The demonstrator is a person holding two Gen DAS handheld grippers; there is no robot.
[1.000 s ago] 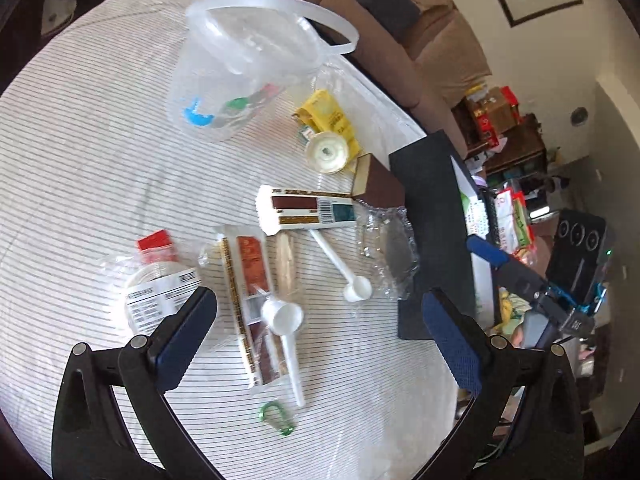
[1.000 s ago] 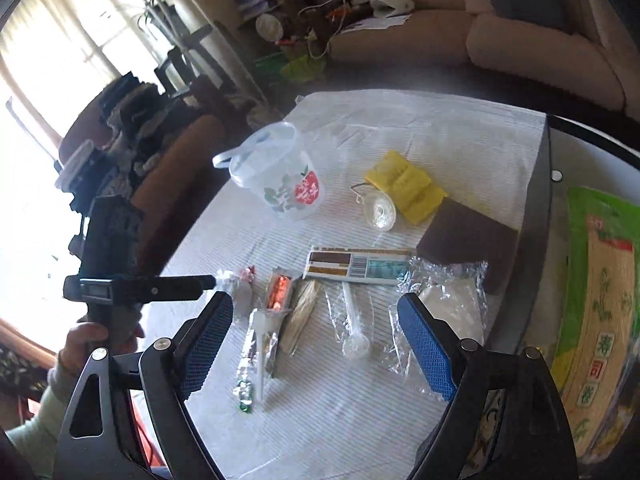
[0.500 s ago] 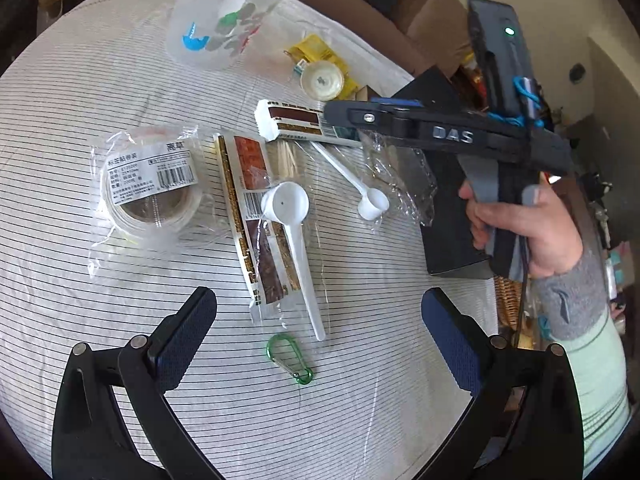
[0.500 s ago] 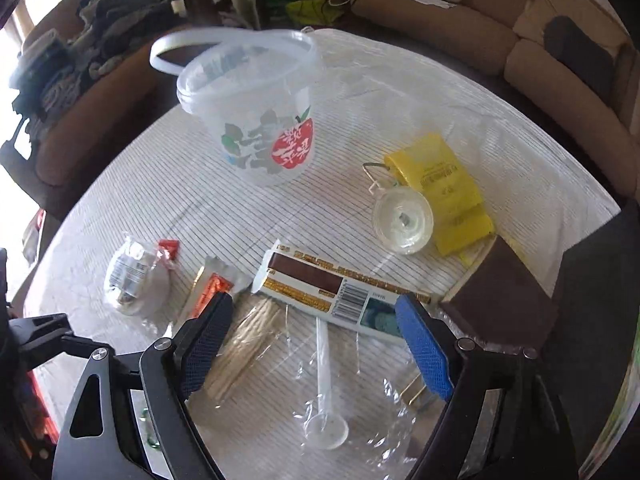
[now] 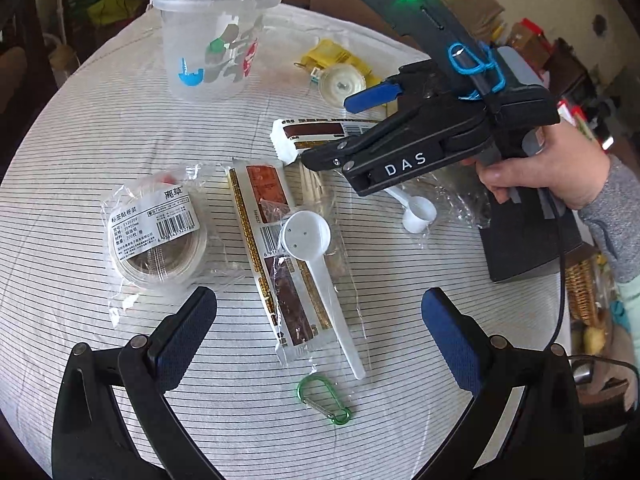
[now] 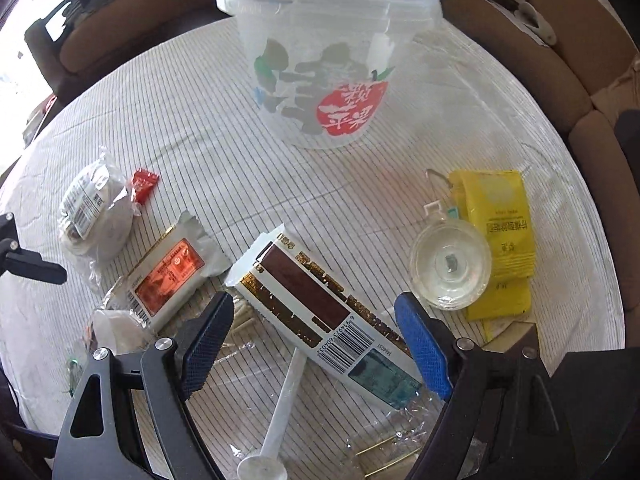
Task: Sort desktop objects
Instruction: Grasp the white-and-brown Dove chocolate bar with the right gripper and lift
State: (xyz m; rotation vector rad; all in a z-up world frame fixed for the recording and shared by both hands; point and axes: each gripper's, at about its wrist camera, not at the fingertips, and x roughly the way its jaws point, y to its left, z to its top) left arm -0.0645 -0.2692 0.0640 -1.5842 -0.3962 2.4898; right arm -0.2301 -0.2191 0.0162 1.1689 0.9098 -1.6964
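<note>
A clear plastic bucket (image 5: pixel 208 40) with a printed label and a thin handle is stood upright at the far side of the table. Yellow packets (image 6: pixel 496 216) are laid flat off to one side of it, with a round clear suction hook (image 6: pixel 450 266) partly on top of them. A long white and brown bar wrapper (image 6: pixel 320 308) is lying diagonally in the middle, another bar wrapper (image 5: pixel 276 256) with an orange panel is seen beside it, and a white scoop (image 5: pixel 316 264) is resting across that one. A bagged roll of labels (image 5: pixel 156 228) is set further out. A green carabiner (image 5: pixel 324 398) is lying flat at the near edge.
</note>
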